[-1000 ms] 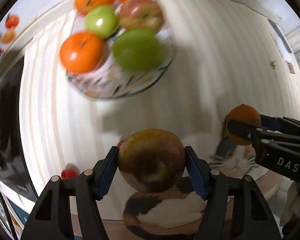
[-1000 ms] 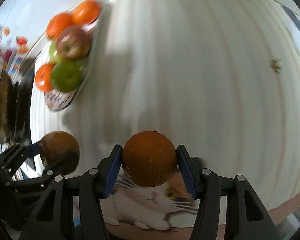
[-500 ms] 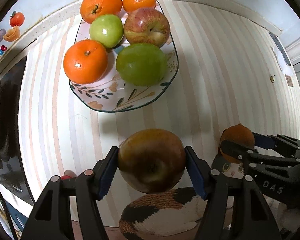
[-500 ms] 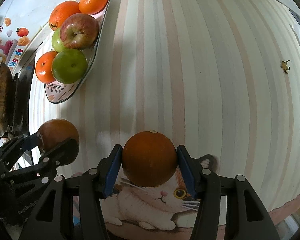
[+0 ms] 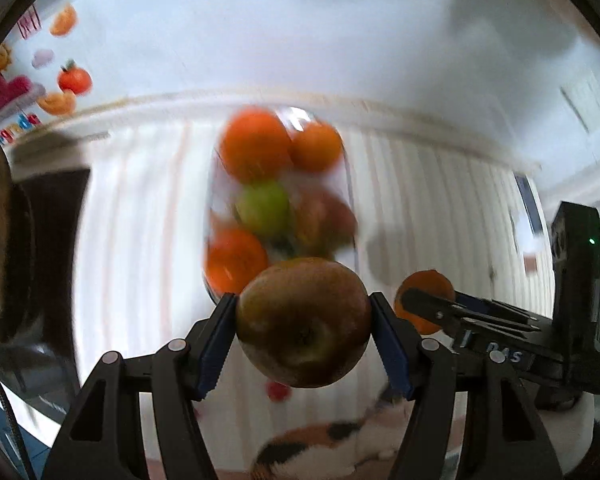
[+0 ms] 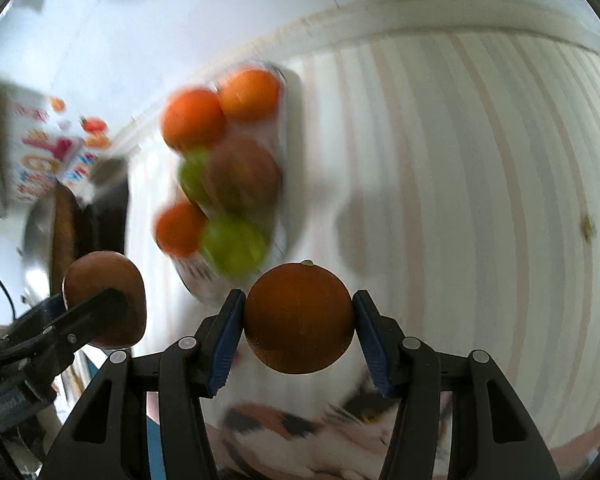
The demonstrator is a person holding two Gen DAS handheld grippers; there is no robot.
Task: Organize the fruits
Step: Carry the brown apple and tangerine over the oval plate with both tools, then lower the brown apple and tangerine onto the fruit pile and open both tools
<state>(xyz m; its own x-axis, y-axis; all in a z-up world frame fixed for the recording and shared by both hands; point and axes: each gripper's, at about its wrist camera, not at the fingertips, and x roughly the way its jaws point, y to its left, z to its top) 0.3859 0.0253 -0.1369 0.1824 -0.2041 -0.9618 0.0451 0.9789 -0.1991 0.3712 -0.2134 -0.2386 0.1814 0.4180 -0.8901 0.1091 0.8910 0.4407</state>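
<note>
Both claws have lifted and tipped up since the earlier frames, so the plate [image 5: 350,196] now sits further off and blurred, wall filling the top of each view. Apple [image 5: 303,322], dull red-brown going green near the stem dimple, is clamped in the left claw [image 5: 303,332], pads flat on both sides, held in the air above the striped tabletop [image 5: 148,216]. Orange [image 6: 299,317], dark, pebbly skin, stem nub on top, is clamped the same way in the right claw [image 6: 299,330], just beside the left one. Plate is already crowded: three oranges, two green apples, one red apple. Judging by that, the step is carrying both fruits over to it. Do it well: come in one claw at a time, lower into a gap near the front rim, release only once the fruit rests, so nothing rolls off.
</note>
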